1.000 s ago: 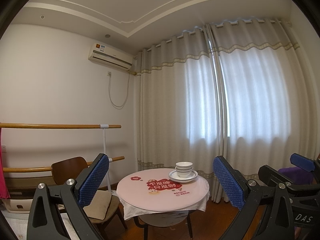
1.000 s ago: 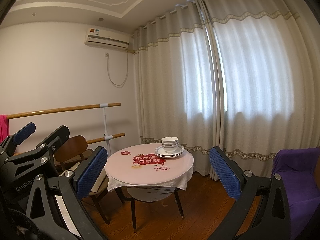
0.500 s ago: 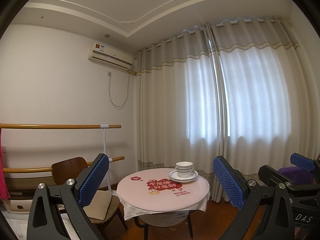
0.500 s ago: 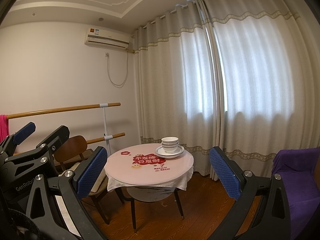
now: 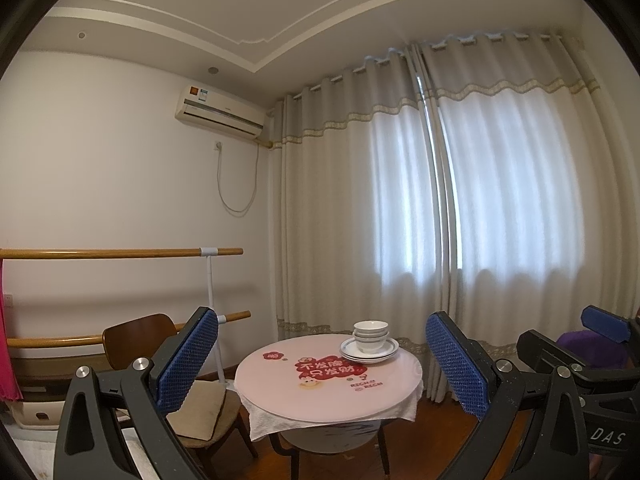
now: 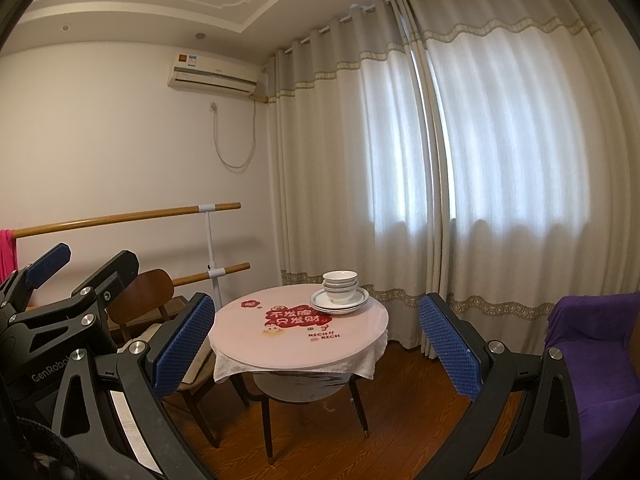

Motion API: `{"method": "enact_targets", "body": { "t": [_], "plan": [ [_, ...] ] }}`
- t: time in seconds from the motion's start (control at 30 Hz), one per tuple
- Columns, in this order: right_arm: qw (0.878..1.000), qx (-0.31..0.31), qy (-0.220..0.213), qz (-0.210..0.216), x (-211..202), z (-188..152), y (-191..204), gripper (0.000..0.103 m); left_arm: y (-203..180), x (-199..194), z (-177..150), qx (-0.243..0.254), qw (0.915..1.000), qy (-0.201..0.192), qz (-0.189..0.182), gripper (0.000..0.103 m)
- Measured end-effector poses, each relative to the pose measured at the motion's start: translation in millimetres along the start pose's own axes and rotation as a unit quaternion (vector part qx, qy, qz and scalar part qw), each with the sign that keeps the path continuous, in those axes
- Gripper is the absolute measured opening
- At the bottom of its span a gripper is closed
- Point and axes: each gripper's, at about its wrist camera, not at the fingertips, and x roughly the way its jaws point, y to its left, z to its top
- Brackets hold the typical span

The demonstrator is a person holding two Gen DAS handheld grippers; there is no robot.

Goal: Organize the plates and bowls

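Both the left gripper (image 5: 320, 364) and the right gripper (image 6: 314, 344) were held wide open and empty, well apart from the round table (image 6: 280, 348). Bowls (image 6: 340, 286) were nested on plates (image 6: 340, 306) at its far edge. The task appeared finished or unstarted; any next move would call for an approach.

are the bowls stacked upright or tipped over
Upright: the bowls sit nested, rims up, on the stack of plates at the far side of the round table.
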Motion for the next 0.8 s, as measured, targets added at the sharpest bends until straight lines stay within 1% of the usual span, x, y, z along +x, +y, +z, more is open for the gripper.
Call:
{"method": "enact_targets", "body": {
  "t": [0.43, 0.63, 0.8],
  "plan": [
    [1.0, -0.004, 0.008, 0.0, 15.8, 3.5, -2.9, 0.103, 1.3, 11.0, 3.1, -0.004, 1.0, 0.007, 0.001, 0.102],
    [1.0, -0.007, 0.016, 0.002, 28.1, 3.9, -0.5, 0.103, 4.5, 25.2, 5.1, -0.006, 0.9999, 0.015, 0.004, 0.102],
    [1.0, -0.011, 0.025, 0.003, 44.3, 6.8, 2.3, 0.103, 8.7, 44.9, 8.8, -0.009, 0.9996, 0.024, 0.007, 0.102]
  ]
}}
